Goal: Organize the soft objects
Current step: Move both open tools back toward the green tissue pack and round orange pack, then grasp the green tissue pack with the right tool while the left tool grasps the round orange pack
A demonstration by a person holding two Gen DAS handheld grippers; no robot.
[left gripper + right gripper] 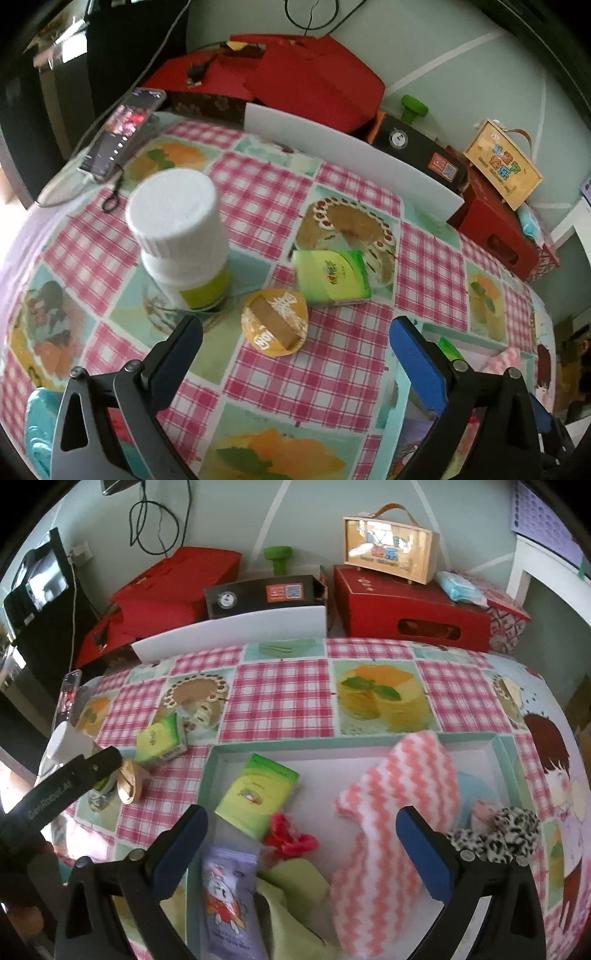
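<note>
Both my grippers, left (295, 328) and right (301, 816), gape wide and empty. Beside the tray (354, 743) a green tissue pack (332, 278) waits. The tall white bottle (181, 236) near it could topple if my left finger clips it.

Shallow tray (369, 746) with a pale teal rim and white floor sits on the table and holds most of the soft goods. Green tissue pack (256, 800) lies flat in its far left corner, tilted. Just beside it, a small red fuzzy scrunchie (290, 840). Lavender tissue pack (229, 901) with a cartoon figure lies at the near left, next to a rumpled light-green cloth (295, 904). Pink-and-white zigzag cloth (391, 830) drapes across the middle, one end raised. Leopard-print scrunchie (495, 836) lies at the right. Outside the tray: a second green tissue pack (332, 277), flat on the table, and a round orange-wrapped pack (274, 322) just beside it.
</note>
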